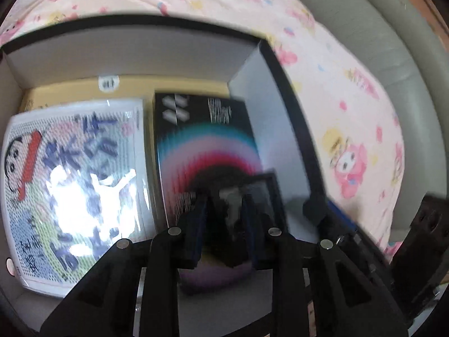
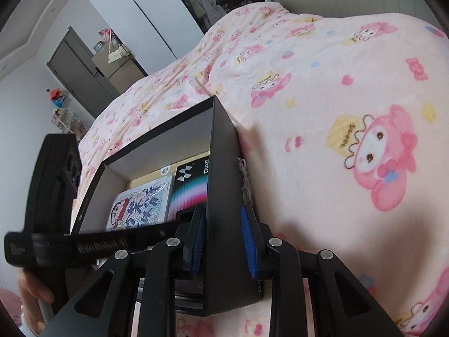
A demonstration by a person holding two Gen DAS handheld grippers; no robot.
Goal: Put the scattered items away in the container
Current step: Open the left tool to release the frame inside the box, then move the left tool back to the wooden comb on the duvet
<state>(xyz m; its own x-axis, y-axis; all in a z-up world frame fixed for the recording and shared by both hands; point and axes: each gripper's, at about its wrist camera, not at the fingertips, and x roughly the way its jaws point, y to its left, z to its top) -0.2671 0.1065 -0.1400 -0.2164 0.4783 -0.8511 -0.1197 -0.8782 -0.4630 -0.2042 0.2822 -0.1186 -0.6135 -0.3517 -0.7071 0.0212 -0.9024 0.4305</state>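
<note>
Inside the black box [image 1: 126, 56] resting on the pink cartoon-print blanket [image 1: 350, 129], a cartoon-printed packet [image 1: 73, 191] lies at the left and a black carton with a rainbow arc [image 1: 207, 151] sits just beside it on the right. Over that carton, the left tongs [image 1: 224, 219] pinch a small dark item [image 1: 233, 205], blurred beyond naming. Farther right, the right tongs [image 2: 224, 241] straddle the box's right wall [image 2: 224, 168], the left pad against it and the right pad seemingly apart.
</note>
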